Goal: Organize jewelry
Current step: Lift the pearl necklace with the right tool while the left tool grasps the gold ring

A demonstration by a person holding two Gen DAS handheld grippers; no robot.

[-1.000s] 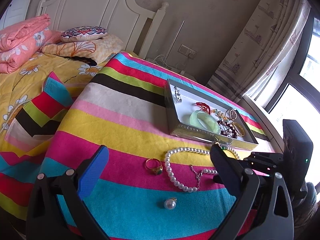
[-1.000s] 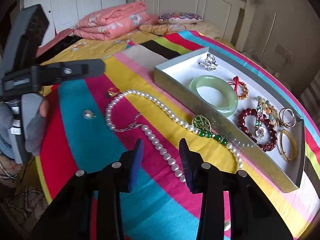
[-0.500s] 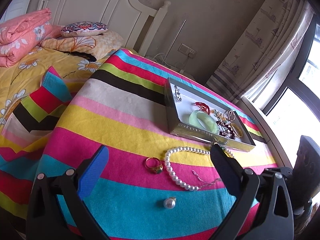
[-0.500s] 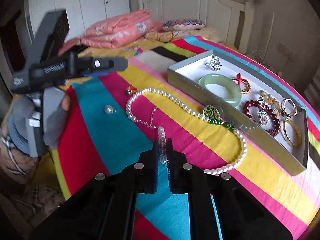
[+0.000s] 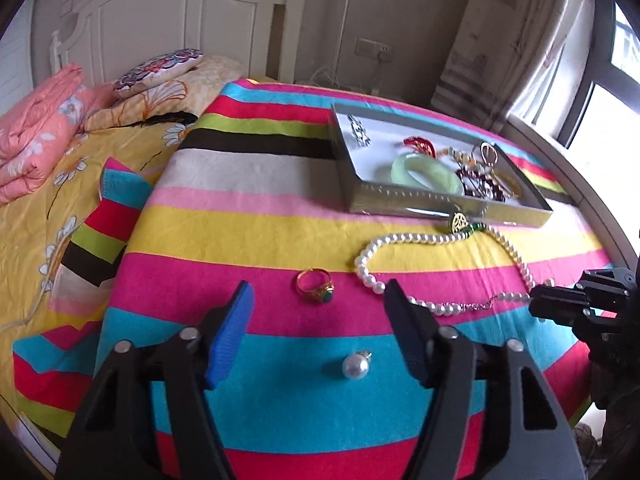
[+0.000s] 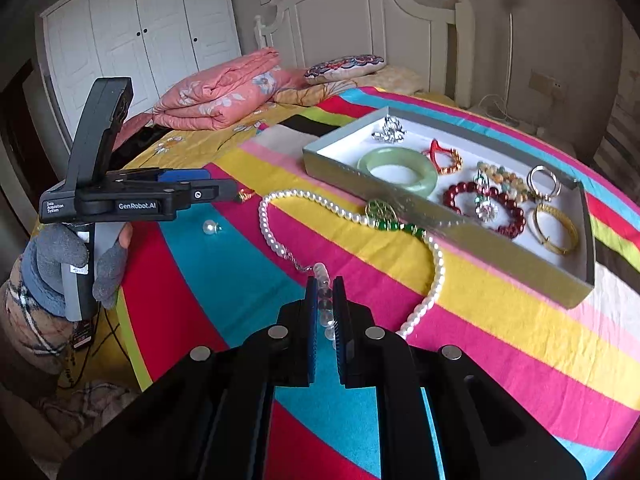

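Observation:
A pearl necklace (image 6: 276, 236) with a green and gold pendant (image 6: 380, 211) lies on the striped cloth in front of the grey jewelry tray (image 6: 440, 236). My right gripper (image 6: 325, 292) is shut on the necklace's near end and holds those beads just off the cloth. In the left wrist view the necklace (image 5: 370, 256) stretches right to the right gripper (image 5: 538, 306). My left gripper (image 5: 318, 312) is open and empty above a gold ring with a green stone (image 5: 316, 285) and a loose pearl pendant (image 5: 355, 366).
The tray holds a jade bangle (image 6: 398, 166), red bead bracelet (image 6: 484, 208), gold bangle (image 6: 556, 228), silver rings (image 6: 544, 180) and a brooch (image 6: 390, 130). The cloth covers a round table (image 5: 240, 240) beside a bed (image 5: 60, 152). A window (image 5: 608, 92) is at the right.
My right gripper has closed on the necklace's end beads and drawn them toward itself, stretching the strand. My left gripper has moved closer over the ring and loose pearl, still open.

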